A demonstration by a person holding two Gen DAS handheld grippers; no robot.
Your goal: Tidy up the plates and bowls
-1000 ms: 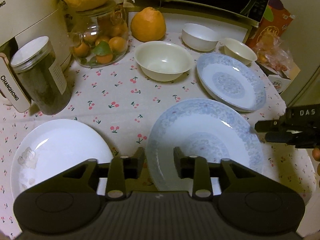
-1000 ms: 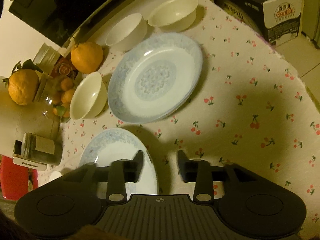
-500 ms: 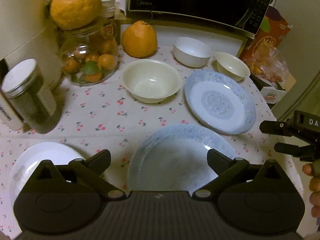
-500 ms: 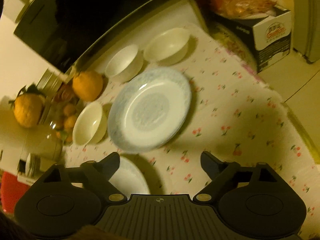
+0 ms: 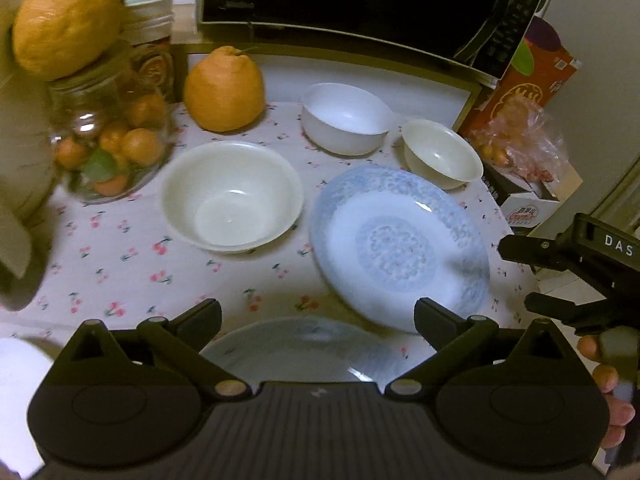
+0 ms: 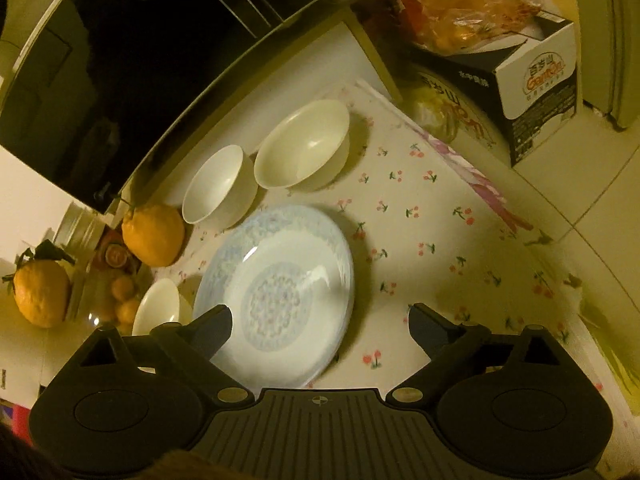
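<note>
Both tongs hold nothing: the left tongs (image 5: 318, 312) stand wide open above the near blue-rimmed glazed plate (image 5: 304, 350), and the right tongs (image 6: 320, 320) are opening over the far blue-patterned ceramic plate (image 6: 280, 292), which lies flat on the cherry-print table (image 6: 432, 240). That plate is probably stiff, slick and breakable; its raised rim offers the only purchase, pinched firmly at the near edge.

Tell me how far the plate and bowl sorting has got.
Nothing looks stacked: three bowls and both blue plates lie apart. Left gripper is open and empty; right gripper is opening, empty, above the far plate. All stacking remains.
</note>
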